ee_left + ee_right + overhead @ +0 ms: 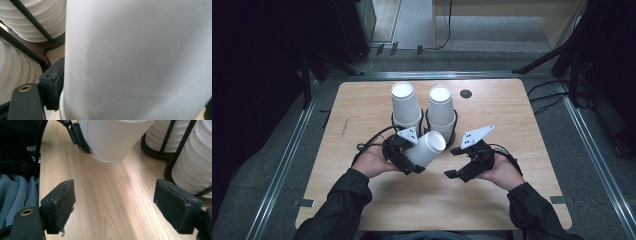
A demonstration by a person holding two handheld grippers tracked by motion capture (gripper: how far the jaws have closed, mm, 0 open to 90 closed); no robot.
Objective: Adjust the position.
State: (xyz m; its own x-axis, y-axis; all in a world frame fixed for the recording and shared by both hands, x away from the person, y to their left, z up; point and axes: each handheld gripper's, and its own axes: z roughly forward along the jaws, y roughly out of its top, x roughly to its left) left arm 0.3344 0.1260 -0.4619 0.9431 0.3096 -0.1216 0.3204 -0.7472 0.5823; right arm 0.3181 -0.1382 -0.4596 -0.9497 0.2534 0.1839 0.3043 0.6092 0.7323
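Note:
A white paper cup (427, 149) lies tilted above the table's front middle, base pointing up and to the right. My left gripper (414, 161) is shut on it near the rim. In the left gripper view the cup's wall (137, 60) is close up, with one black pad (53, 82) pressed against it. My right gripper (455, 162) hovers just right of the cup, open and holding nothing. In the right gripper view its jaws (115, 205) stand wide over bare wood, and the held cup (112, 137) hangs ahead of them.
Two stacks of upturned white cups (406, 105) (441, 107) stand in black wire holders just behind the grippers, also visible as ribbed stacks (195, 162) (15, 72). The wooden table (362, 115) has a small black disc (466, 93) at the back.

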